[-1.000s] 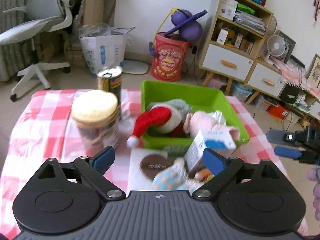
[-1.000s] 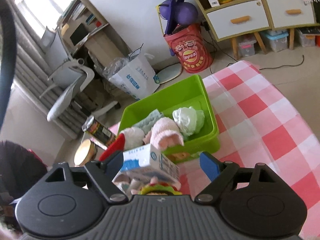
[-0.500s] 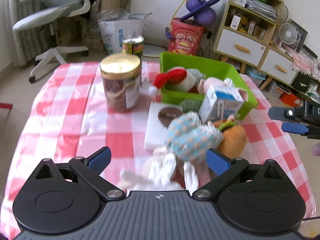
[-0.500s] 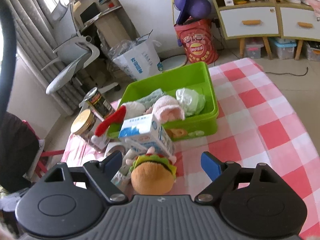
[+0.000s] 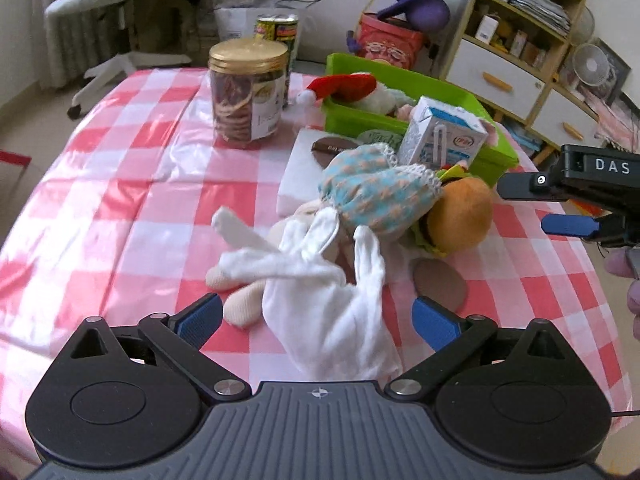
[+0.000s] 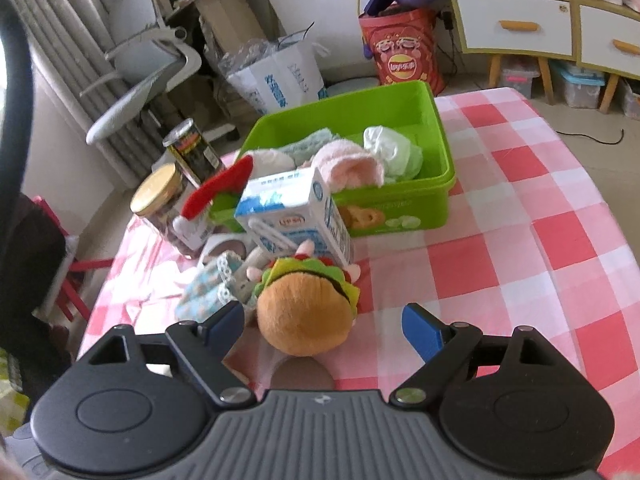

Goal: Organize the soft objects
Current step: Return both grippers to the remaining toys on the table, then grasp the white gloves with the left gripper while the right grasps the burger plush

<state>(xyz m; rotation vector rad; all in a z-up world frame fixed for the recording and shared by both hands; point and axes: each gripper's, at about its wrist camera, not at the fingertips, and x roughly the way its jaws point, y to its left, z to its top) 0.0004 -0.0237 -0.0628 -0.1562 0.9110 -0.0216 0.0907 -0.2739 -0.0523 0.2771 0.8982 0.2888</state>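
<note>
Left wrist view looks down on the left tongs (image 5: pixel 316 316), spread wide and holding nothing, with a white glove (image 5: pixel 324 288) lying on the tabletop (image 5: pixel 120 184) between the two blue tips. The glove's fingers reach up over a cream-coloured soft toy (image 5: pixel 240 300) (only its limbs show clearly). Just past the glove lies a blue patterned cloth with a lace edge (image 5: pixel 376 196), pressed against a plush burger (image 5: pixel 460 220). A milk carton (image 5: pixel 440 136) stands upright behind these two, close to the front wall of the green bin (image 5: pixel 452 88). A red Santa hat (image 5: pixel 344 86) hangs over the bin's near corner. A white box (image 5: pixel 300 172) lies flat beside the cloth, and a cookie jar with a gold lid (image 5: pixel 248 88) stands to its left with a tall can (image 5: pixel 278 32) behind it. The right tongs (image 5: pixel 560 204) come in from the right edge, near the burger.

From the right wrist view, the right tongs (image 6: pixel 324 322) are also spread wide and hold nothing; the plush burger (image 6: pixel 306 316) sits on the tabletop (image 6: pixel 540 240) between the tips, closer to the left one, touching neither as far as can be told. The green bin (image 6: pixel 400 216) beyond the carton (image 6: pixel 296 216) already holds a pink fluffy piece (image 6: pixel 348 164), a pale green bundle (image 6: pixel 394 152) and a folded teal cloth (image 6: pixel 312 140).
</note>
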